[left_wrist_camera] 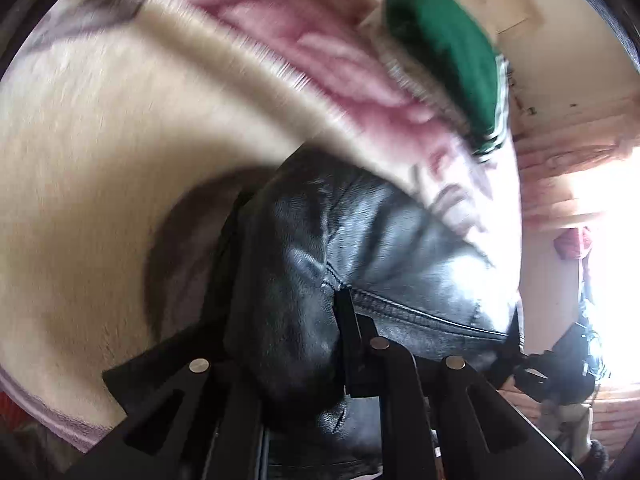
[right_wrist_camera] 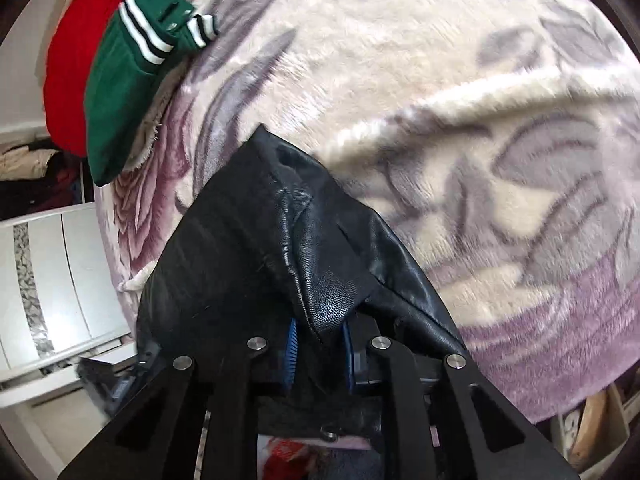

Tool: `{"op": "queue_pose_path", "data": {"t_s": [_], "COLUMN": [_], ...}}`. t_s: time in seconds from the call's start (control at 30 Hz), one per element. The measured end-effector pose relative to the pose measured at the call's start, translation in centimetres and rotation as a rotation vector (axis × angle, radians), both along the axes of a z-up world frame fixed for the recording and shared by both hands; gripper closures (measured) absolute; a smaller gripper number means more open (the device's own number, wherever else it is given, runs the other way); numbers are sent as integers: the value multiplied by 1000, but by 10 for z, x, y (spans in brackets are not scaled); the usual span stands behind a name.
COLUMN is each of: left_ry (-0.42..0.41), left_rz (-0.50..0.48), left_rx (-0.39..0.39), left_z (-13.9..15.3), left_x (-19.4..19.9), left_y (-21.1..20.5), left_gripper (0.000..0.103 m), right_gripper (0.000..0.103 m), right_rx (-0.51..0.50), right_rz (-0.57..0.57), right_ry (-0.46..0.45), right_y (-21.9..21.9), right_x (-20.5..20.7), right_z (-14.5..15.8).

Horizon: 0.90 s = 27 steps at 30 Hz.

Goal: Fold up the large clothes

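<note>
A black leather jacket [left_wrist_camera: 360, 248] fills the lower middle of the left wrist view, bunched between the fingers of my left gripper [left_wrist_camera: 296, 320], which is shut on it. In the right wrist view the same jacket [right_wrist_camera: 256, 248] drapes over my right gripper [right_wrist_camera: 320, 344], whose blue pads [right_wrist_camera: 291, 344] pinch a leather fold. The jacket hangs above a cream and mauve floral fleece blanket [right_wrist_camera: 460, 140] covering the bed.
A folded green garment with white stripes [right_wrist_camera: 124, 80] lies on a red one [right_wrist_camera: 66, 60] at the bed's far corner; the green one also shows in the left wrist view [left_wrist_camera: 444, 52]. A white cabinet [right_wrist_camera: 52, 280] stands left of the bed. A bright window [left_wrist_camera: 600, 240] is at right.
</note>
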<state>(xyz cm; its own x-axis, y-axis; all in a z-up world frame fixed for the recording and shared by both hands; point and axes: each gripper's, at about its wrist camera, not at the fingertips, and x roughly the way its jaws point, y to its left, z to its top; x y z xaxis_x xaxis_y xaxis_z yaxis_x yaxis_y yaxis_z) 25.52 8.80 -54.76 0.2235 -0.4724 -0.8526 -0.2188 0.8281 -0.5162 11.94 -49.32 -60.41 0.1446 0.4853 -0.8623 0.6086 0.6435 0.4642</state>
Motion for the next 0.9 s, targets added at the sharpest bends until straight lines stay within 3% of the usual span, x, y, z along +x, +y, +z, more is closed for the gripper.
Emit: {"op": "queue_pose_path", "data": {"t_s": [0.07,0.13,0.27,0.37,0.4,0.43,0.53,0.6,0.67,0.7,0.8,0.9], "left_ry": [49,55,81,65,59,49,-23,-87,-122,-116,-66,0], "left_rz": [11,12,-27,-55,-60,-63,-73,-110,-160,-191,-247,-231], "left_rx": [-16,-31,-34,-9,8,20,99,136,164,162,185,180], "left_z": [-29,-39,-8,30,38,44,70,85,85,78,40,-8], "left_x": [-3,-3,1,-11,-13,-15,-8,9,28,40,71,94], "left_y": [2,3,7,19,23,28,32,13,-15,-33,-69,-76], "left_gripper": [91,88,87,64,46,39,40,42,66,87,88,90], "right_gripper": [84,84,76,57,57,56,56,56,56,56,59,69], "right_rx": [-17,-63,-92,-102,-118,-129,-133,-69,-9,-2,-181,-357], "right_rz": [26,76,160,222,232,227,167,148,182,227,371,462], "right_ry": [51,97,125,144,141,131,67,-8,-38,-39,-8,-7], "right_y": [2,8,20,20,18,15,6,16,40,59,114,131], "right_x": [-2,-2,13,17,15,14,20,34,50,62,97,125], "right_z": [-7,-23,-38,-25,-13,-5,26,41,45,43,34,15]}}
